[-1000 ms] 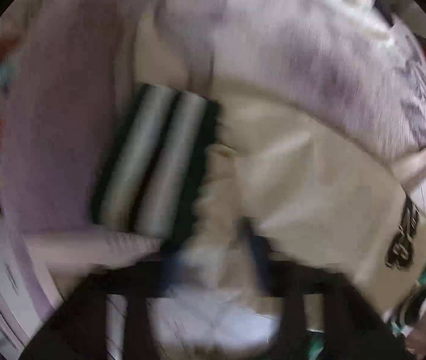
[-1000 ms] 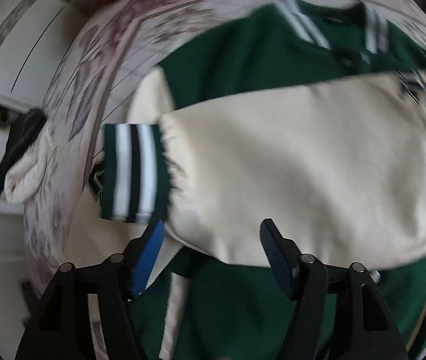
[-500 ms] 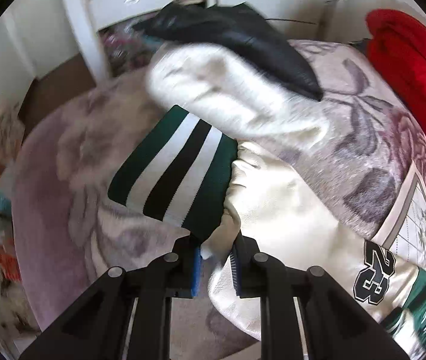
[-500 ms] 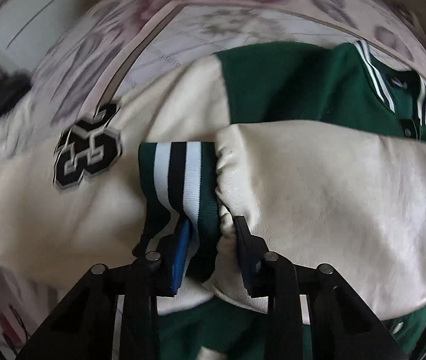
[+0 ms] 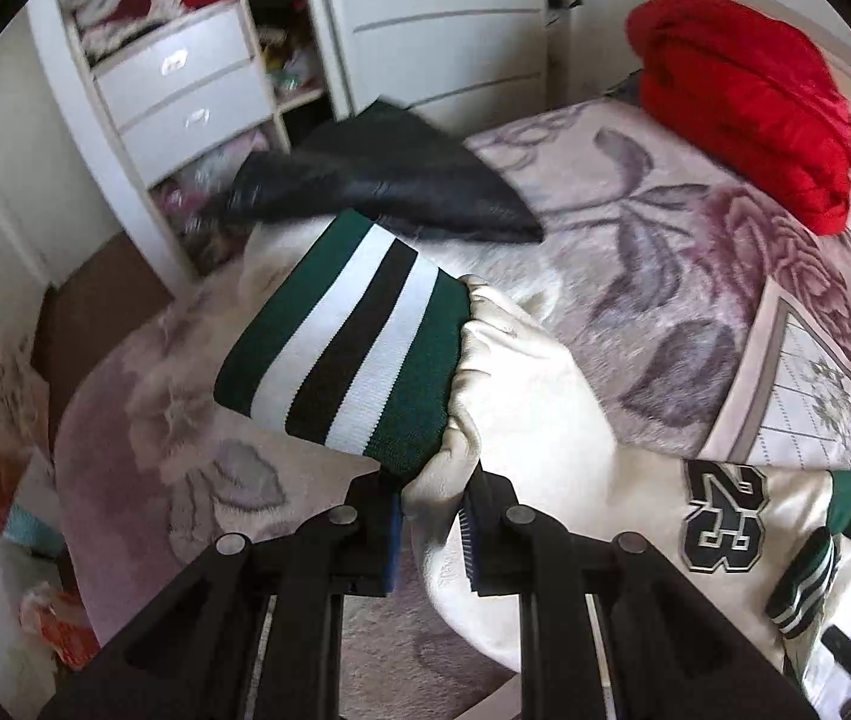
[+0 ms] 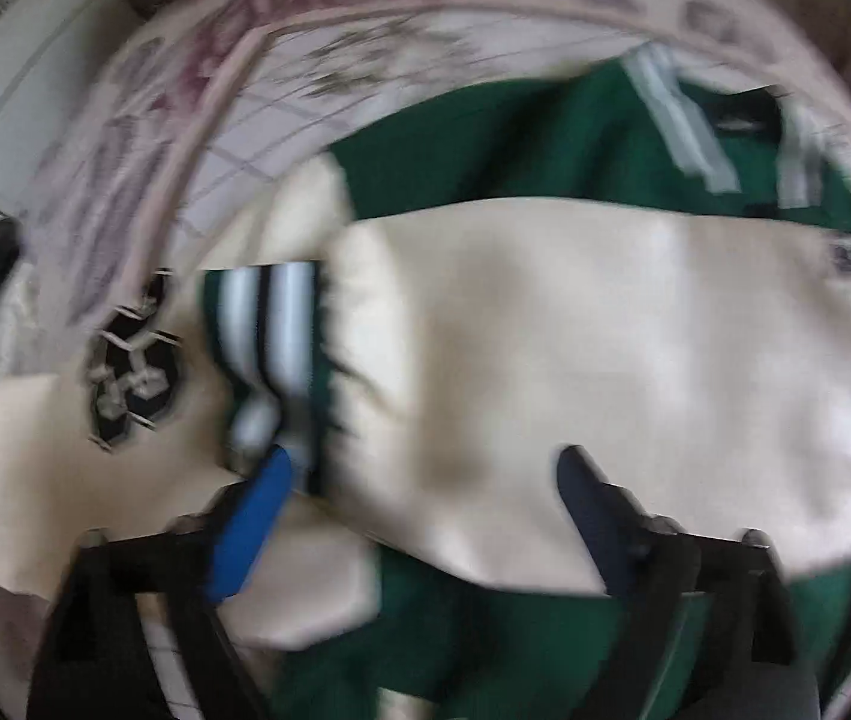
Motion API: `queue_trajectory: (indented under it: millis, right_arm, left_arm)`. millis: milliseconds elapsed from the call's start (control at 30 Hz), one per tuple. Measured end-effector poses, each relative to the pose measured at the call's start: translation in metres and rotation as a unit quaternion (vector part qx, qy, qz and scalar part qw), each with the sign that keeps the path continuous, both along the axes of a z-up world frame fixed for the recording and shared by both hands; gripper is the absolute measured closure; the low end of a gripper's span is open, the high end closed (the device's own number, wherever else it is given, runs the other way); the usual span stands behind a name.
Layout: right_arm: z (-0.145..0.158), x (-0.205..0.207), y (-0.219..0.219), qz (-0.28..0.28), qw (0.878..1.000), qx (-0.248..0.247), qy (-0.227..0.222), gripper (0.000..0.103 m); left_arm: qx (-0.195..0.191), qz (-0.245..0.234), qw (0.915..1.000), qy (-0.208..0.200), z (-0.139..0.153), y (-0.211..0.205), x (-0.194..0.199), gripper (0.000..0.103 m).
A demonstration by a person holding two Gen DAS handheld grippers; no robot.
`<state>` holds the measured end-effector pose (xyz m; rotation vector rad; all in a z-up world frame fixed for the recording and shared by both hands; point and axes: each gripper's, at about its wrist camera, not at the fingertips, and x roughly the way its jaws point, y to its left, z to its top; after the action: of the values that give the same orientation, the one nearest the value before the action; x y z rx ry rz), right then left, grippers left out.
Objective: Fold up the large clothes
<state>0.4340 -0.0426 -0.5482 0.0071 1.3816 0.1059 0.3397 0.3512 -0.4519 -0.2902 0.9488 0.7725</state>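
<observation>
One sleeve (image 6: pixel 575 360) folded across jacket (image 6: pixel 485 138) on bed (image 5: pixel 635 192); right gripper (image 6: pixel 419 480) jaws just opened, released. Left gripper (image 5: pixel 432 516) clenched on second sleeve (image 5: pixel 521 384) near cuff (image 5: pixel 347 348), lifted. Remaining: second sleeve fold, body fold.

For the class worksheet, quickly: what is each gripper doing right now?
Left gripper: shut on the cream leather sleeve beside its striped cuff.
Right gripper: open, jaws just spread, holding nothing.

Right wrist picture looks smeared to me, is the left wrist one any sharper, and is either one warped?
Right wrist view: motion-blurred throughout, the striped cuff streaked. Left wrist view: mostly crisp, number patch readable, only the black garment slightly soft. Both show fisheye bending and dark corners.
</observation>
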Motion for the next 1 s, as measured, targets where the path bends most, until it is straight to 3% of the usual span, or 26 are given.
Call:
queue_trajectory:
  millis: [133,367,567,700,767,1000]
  right_arm:
    - [0.009,-0.024,-0.033,-0.013,0.998,-0.064,-0.007,0.010]
    - [0.023,-0.027,-0.083,-0.039,0.997,-0.067,-0.022,0.010]
    - [0.043,-0.030,-0.142,-0.062,0.996,-0.052,-0.036,0.010]
    - [0.047,-0.037,-0.211,-0.108,0.993,-0.027,-0.025,0.010]
    - [0.045,-0.048,-0.255,-0.141,0.990,-0.018,-0.016,0.010]
    - [0.022,-0.104,-0.396,-0.247,0.969,-0.008,0.029,0.010]
  left_arm:
    - [0.025,-0.024,0.9994,-0.010,0.021,-0.034,0.015,0.091]
    - [0.081,-0.093,0.9912,-0.047,0.066,-0.125,0.041,0.092]
    - [0.111,-0.190,0.9729,-0.071,0.096,-0.236,0.069,0.093]
    - [0.083,-0.271,0.9561,-0.076,0.099,-0.332,0.099,0.093]
    - [0.063,-0.318,0.9429,-0.075,0.091,-0.389,0.113,0.093]
    - [0.010,-0.462,0.8867,-0.023,0.015,-0.577,0.139,0.093]
